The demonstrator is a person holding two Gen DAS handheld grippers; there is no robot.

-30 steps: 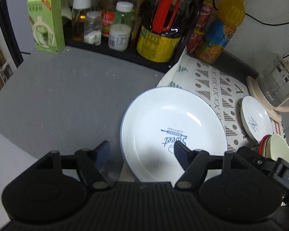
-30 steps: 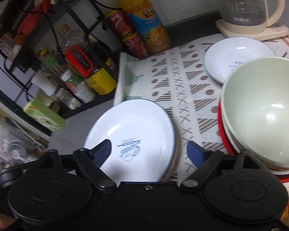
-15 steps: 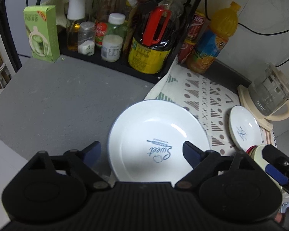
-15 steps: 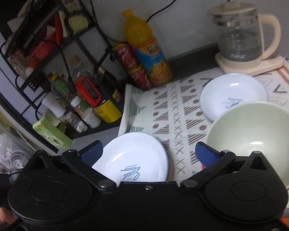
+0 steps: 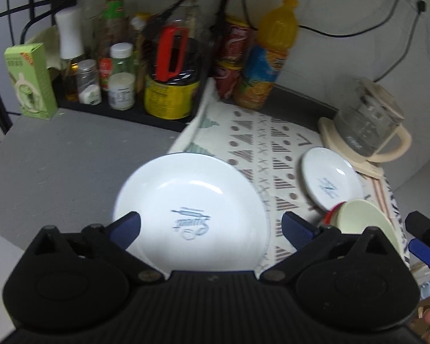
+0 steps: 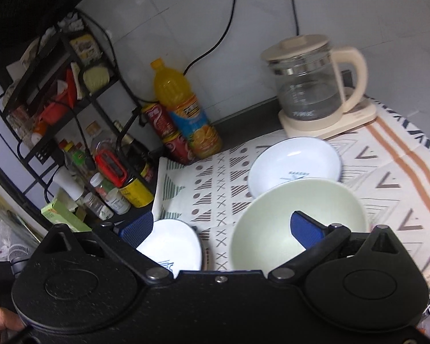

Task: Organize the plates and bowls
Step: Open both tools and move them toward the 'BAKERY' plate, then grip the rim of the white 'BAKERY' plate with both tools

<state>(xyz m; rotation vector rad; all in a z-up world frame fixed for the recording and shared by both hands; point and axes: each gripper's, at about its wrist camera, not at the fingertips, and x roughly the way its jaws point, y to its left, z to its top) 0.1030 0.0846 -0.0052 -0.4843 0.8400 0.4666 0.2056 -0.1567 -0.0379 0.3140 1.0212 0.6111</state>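
A large white plate (image 5: pixel 192 200) with blue lettering lies at the patterned cloth's left edge, partly on the grey counter. My left gripper (image 5: pixel 210 223) hovers above its near rim with the jaws opening and nothing gripped between them. A smaller white plate (image 5: pixel 329 183) rests on the cloth further right. A pale green bowl (image 5: pixel 361 218) sits nested in a red bowl (image 5: pixel 329 210). In the right wrist view my right gripper (image 6: pixel 222 226) is open above the gap between the large plate (image 6: pixel 172 240) and the green bowl (image 6: pixel 272 229), touching neither. The small plate (image 6: pixel 295 166) lies behind the bowl.
A glass kettle (image 6: pixel 309 91) on a cream base stands at the back right. An orange juice bottle (image 6: pixel 186 109) and red cans stand by the wall. A black rack (image 5: pixel 114 106) of bottles and jars lines the back left, next to a green box (image 5: pixel 28 80).
Both grippers have drawn back and risen away from the large plate, so the dishes look smaller. Both pairs of jaws have spread wider.
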